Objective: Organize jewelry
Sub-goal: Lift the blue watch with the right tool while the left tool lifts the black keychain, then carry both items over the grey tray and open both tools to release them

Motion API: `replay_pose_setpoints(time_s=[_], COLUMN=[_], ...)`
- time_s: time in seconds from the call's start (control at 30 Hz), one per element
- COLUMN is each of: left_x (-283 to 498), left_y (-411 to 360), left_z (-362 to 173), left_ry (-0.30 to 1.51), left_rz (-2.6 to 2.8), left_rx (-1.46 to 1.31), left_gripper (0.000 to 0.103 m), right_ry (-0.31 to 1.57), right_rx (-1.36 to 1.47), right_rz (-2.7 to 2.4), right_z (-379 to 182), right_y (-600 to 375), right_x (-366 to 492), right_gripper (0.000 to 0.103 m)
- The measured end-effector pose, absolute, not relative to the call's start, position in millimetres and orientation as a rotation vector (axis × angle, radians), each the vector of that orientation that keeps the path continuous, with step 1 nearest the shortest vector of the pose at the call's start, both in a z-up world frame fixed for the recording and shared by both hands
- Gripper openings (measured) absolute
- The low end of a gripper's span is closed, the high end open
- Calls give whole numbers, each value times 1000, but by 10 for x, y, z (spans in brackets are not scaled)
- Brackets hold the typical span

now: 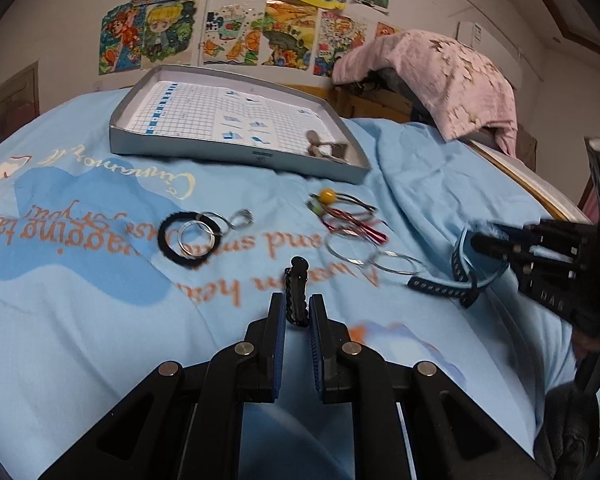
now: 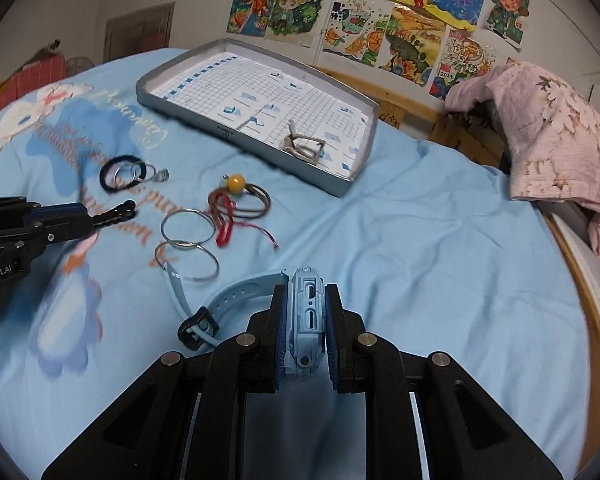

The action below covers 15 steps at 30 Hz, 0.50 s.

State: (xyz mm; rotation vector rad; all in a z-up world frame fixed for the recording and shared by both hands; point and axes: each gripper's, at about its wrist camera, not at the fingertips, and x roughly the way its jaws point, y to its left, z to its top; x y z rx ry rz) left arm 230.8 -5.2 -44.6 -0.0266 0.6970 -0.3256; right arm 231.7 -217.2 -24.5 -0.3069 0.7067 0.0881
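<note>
We are clamping a black hair clip (image 1: 296,292) in our left gripper (image 1: 297,320) and a blue watch (image 2: 306,316) in our right gripper (image 2: 306,322), both over the blue bedspread (image 2: 420,260), with the grey tray (image 2: 256,152) lying toward its far edge.

my left gripper (image 1: 297,312) has black angular arms, round silver rivets at the joints and blue ribbed pads (image 1: 279,340) inside its fingers. my right gripper (image 2: 306,312) matches it: black frame, silver rivets, blue pads (image 2: 333,344), and white lettering on the side.
</note>
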Motion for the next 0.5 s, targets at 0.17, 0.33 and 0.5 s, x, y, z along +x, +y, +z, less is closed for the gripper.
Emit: replay_pose_setpoints(time_s=[0.17,0.33,0.5], left_x=[2124,2162,2426], left_y=[-91,-77,13], left_z=[-374,-224,-42], left_ry=[682,656,618], left_rz=[-339,-328,-284], left_rx=[-39,-53,-71], left_gripper=[11,11,11], right_ry=[697,645,559], right_rx=[-334,-234,-98], right_rz=[51,82,124], right_z=[-66,61,136], right_y=[-2305,-2359,-2282], right_x=[2149,2230,2585], right_gripper=[15,15,15])
